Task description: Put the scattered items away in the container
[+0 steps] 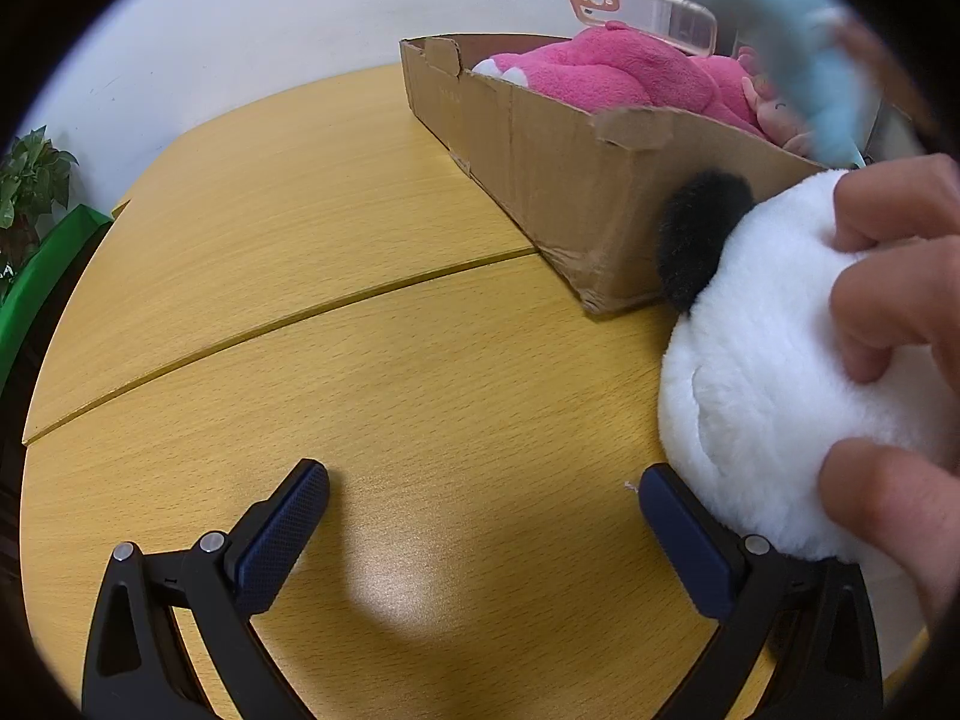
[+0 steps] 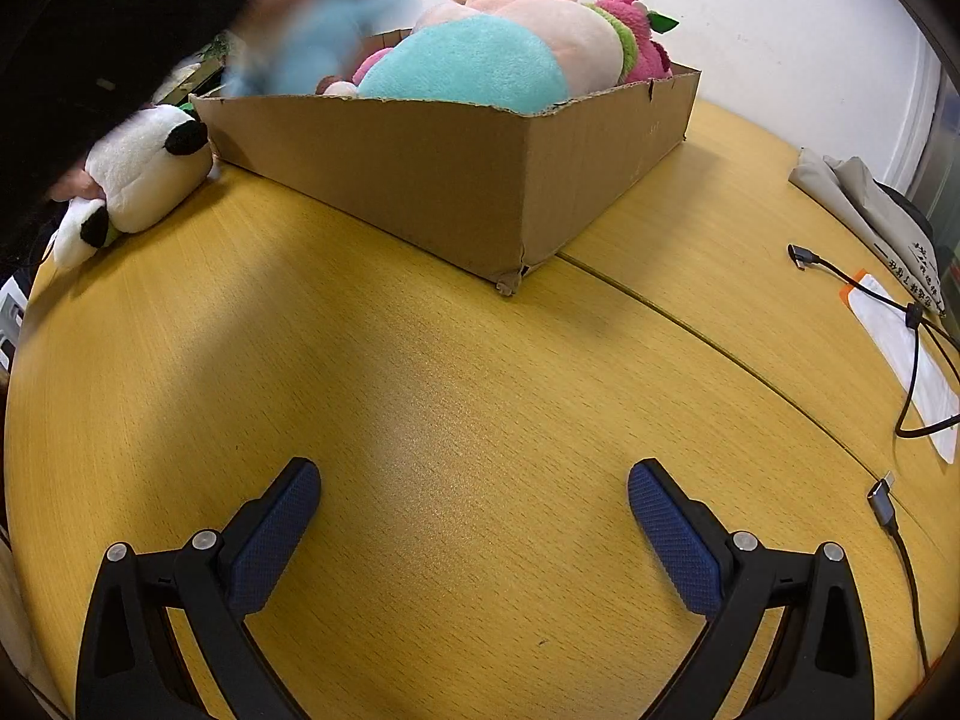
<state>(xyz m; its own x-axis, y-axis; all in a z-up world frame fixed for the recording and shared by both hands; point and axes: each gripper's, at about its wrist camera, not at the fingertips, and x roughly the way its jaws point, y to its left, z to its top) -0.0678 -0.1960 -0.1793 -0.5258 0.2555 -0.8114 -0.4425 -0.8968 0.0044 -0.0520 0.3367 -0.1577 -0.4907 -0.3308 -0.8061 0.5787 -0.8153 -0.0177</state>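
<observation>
Yellow wooden table [image 2: 420,360] carries a cardboard box [image 2: 420,168] heaped with plush toys [image 2: 474,66]. Only the right wrist view shows cables [image 2: 912,324]; only the left shows a phone case [image 1: 648,12]. Left gripper [image 1: 483,492] spread wide, one finger [image 1: 684,534] touching a hand-held panda toy [image 1: 768,360] beside the box. Right gripper [image 2: 474,486] wide open, empty.

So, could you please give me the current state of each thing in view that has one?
left gripper: open, empty.
right gripper: open, empty, above bare table.
cardboard box: open-topped, piled with plush toys.
panda plush: on the table beside the box, gripped by a bare hand.
blue plush: blurred, held by a hand over the box.
cable: unplugged, loose on the table.
</observation>
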